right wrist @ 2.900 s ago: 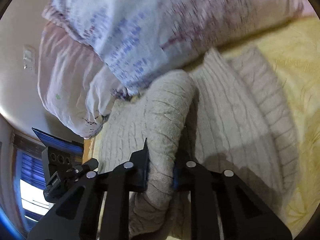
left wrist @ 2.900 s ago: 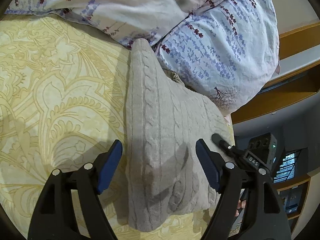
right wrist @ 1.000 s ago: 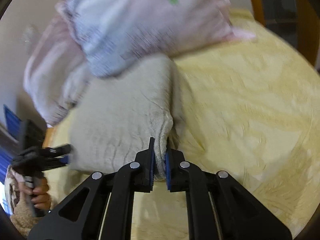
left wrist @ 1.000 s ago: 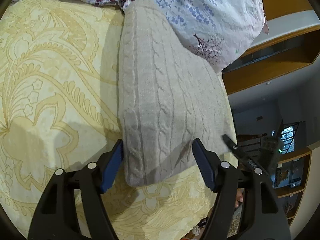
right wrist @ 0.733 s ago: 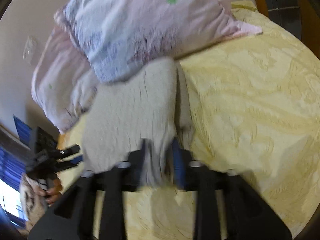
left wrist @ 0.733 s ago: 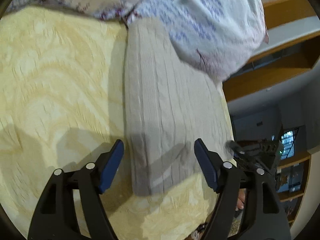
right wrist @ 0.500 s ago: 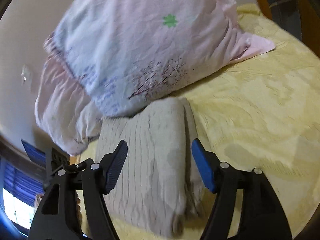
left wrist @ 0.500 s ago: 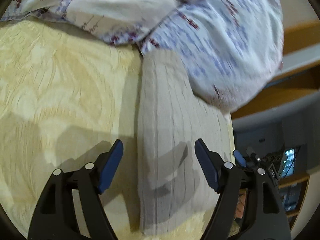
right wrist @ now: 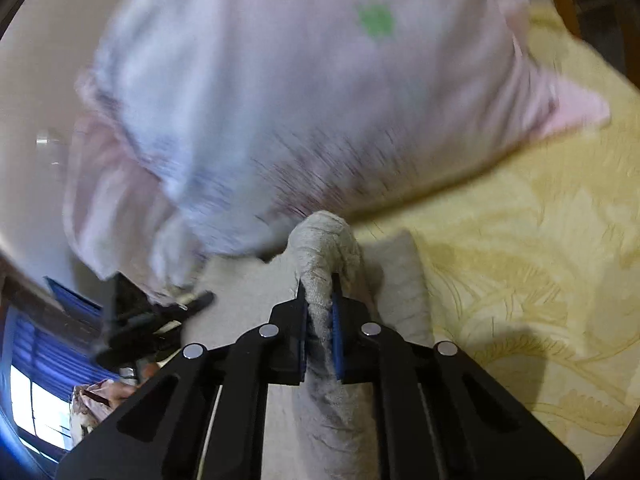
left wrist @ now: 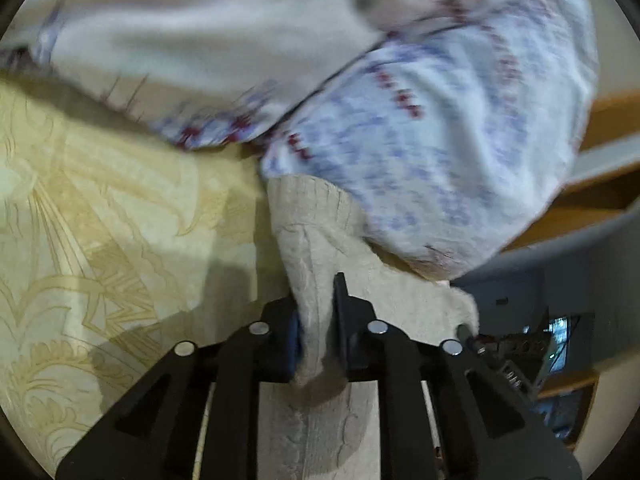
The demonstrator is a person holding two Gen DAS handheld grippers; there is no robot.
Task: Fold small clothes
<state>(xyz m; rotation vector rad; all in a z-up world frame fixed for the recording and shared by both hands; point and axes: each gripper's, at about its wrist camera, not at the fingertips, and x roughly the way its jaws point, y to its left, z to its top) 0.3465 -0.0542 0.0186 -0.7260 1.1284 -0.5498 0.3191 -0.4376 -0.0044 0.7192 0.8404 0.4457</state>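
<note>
A beige cable-knit sweater [left wrist: 316, 232] lies folded on the yellow patterned bedspread [left wrist: 100, 208], its far end against the pillows. My left gripper [left wrist: 318, 320] is shut on a pinched ridge of the sweater. In the right wrist view my right gripper [right wrist: 319, 320] is shut on a bunched fold of the same sweater [right wrist: 324, 240], lifted a little above the rest of the garment. The left gripper [right wrist: 160, 312] shows blurred at the left of that view.
Two floral pillows [left wrist: 420, 120] lie just beyond the sweater, also in the right wrist view [right wrist: 300, 100]. A wooden headboard and shelf [left wrist: 600, 168] stand at the right. The bed edge and a dark room with a window [right wrist: 36, 408] lie on the left.
Both grippers were open over the sweater half a second ago. Both have moved forward and shut on folds of it. Before that the right gripper had let go of the fold it carried.
</note>
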